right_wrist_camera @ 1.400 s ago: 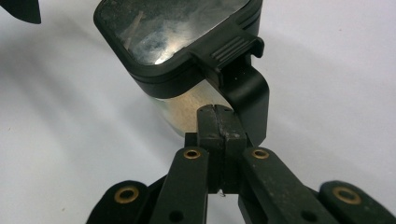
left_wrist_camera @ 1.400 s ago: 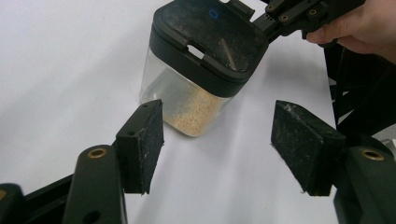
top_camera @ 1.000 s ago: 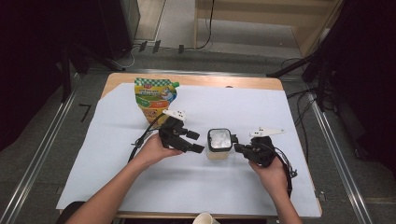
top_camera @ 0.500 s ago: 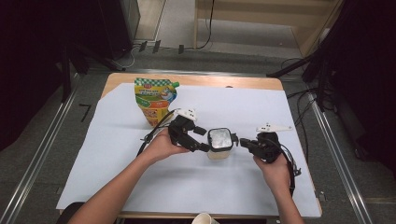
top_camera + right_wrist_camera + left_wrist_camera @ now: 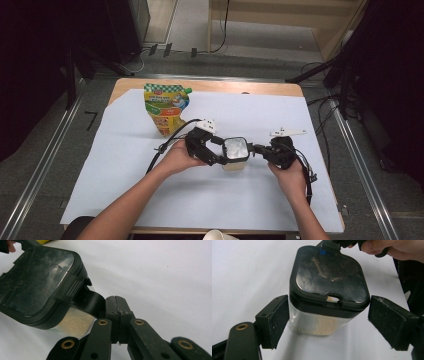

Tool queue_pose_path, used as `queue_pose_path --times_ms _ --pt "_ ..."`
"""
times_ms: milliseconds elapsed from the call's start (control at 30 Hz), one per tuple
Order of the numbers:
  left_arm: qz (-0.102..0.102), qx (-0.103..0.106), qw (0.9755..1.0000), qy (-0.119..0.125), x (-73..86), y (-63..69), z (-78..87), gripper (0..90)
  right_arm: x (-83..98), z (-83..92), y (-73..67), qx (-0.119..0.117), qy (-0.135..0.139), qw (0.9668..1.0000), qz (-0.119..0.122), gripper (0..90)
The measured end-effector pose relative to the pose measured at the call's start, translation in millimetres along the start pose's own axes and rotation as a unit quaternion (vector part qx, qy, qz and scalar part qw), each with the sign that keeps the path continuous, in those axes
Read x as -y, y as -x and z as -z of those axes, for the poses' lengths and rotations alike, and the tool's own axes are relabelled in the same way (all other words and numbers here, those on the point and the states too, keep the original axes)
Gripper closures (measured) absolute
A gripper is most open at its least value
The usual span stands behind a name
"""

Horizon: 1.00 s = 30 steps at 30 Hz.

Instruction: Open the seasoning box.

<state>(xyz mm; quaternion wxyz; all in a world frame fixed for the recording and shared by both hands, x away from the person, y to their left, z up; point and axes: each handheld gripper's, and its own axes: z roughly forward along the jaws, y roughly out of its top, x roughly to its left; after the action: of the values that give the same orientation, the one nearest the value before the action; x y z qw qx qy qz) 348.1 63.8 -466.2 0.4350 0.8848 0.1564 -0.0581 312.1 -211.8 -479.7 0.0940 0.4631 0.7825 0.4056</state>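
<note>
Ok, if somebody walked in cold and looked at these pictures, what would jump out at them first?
Probably the clear container with a black lid mid-table on the white sheet, caught between two hand-held grippers. The left gripper straddles it, jaws just opened wide and pads off its sides, while the right gripper is shut on a black tab at the lid's edge. Next, the bright green and yellow pouch standing behind.

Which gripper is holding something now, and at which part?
The right gripper pinches the container's black latch flap; the left gripper holds nothing.

A paper cup (image 5: pixel 220 235) at the table's near edge is cropped; the standing pouch's (image 5: pixel 166 107) print is unreadably small.
</note>
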Motion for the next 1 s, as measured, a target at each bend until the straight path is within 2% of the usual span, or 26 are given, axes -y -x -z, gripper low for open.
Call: queue_pose_path --times_ms 133,267,400,667,1000 --pt "-0.007 -0.012 0.9999 0.000 -0.1 2.6 -5.8 16.5 1.7 -2.6 -1.4 0.011 -0.005 0.9999 0.003 90.0" --pt "-0.002 -0.027 0.9996 -0.005 0.2 5.1 -11.8 15.0 3.2 -2.9 -1.1 0.009 -0.001 0.9999 -0.012 90.0" --pt "-0.013 -0.039 0.9992 0.001 -0.6 8.1 -12.7 15.2 3.1 -3.1 -0.7 0.008 -0.001 0.9999 -0.013 90.0" --pt "-0.015 -0.041 0.9990 0.004 -2.9 7.8 -9.3 16.2 3.2 -2.5 -4.1 0.014 0.001 0.9998 -0.013 90.0" --pt "-0.023 -0.045 0.9987 -0.006 -3.9 10.0 -7.6 16.5 3.4 -2.7 -6.4 0.017 -0.001 0.9998 -0.012 90.0"
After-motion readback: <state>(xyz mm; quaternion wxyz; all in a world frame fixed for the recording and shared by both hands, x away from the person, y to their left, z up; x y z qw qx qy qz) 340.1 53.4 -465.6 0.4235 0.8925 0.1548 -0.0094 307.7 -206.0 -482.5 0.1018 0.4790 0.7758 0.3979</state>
